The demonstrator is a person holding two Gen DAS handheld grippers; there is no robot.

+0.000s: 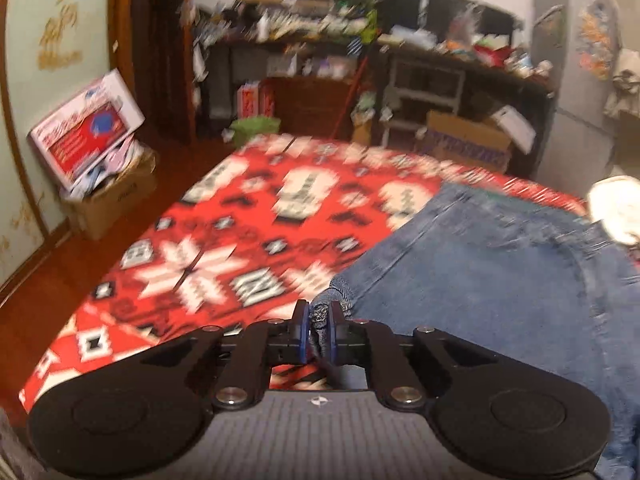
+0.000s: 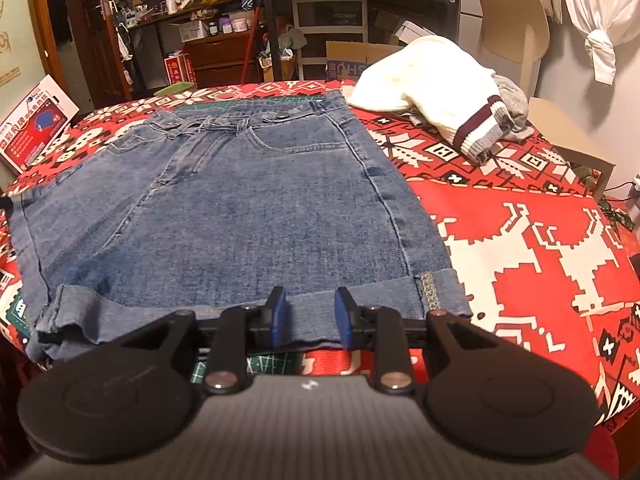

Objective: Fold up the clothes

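The left tool (image 1: 319,334) is clamped on a bunched corner of the denim shorts (image 2: 224,208), which lie flat on the worktop's red patterned cloth (image 2: 520,240). The right tool (image 2: 310,318) stands apart over the rolled hem. A knitted cream sweater (image 2: 432,80) is heaped at the far right

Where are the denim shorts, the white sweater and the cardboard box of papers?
denim shorts (image 2: 248,200), right wrist view, middle of the front panel.
white sweater (image 2: 432,76), right wrist view, its white body.
cardboard box (image 1: 116,204), left wrist view, its front wall.
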